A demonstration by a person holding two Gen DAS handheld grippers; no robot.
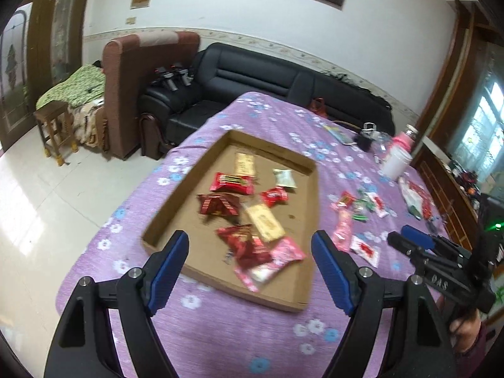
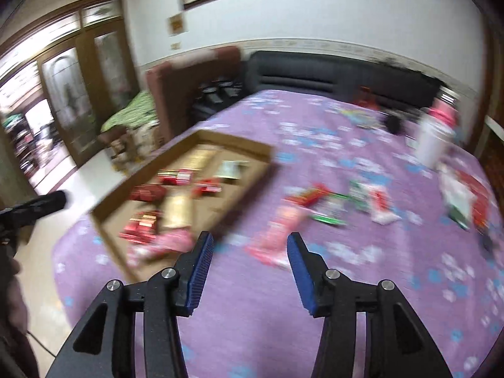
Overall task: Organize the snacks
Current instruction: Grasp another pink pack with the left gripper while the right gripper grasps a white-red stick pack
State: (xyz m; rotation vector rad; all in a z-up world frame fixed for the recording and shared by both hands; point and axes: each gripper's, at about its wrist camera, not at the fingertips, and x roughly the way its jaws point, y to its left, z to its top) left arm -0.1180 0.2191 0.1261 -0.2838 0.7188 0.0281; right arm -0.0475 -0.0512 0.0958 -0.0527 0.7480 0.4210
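Note:
A shallow cardboard tray (image 1: 310,189) lies on the purple flowered tablecloth (image 1: 239,330) and holds several snack packets, red, gold and pink (image 1: 252,245). My left gripper (image 1: 250,245) is open and empty, hovering over the tray's near end. Loose snacks (image 1: 362,204) lie on the cloth right of the tray, with a long pink packet (image 2: 277,230) nearest. My right gripper (image 2: 250,245) is open and empty above the cloth near that pink packet, right of the tray (image 2: 242,148). The right wrist view is blurred. The right gripper also shows in the left wrist view (image 1: 412,239).
A white cup (image 1: 395,163) with a pink bottle behind it, a small black object (image 1: 365,140) and a red-and-white bag (image 1: 415,198) stand at the table's far right. A black sofa (image 1: 252,75) and a brown armchair (image 1: 126,94) lie beyond the table.

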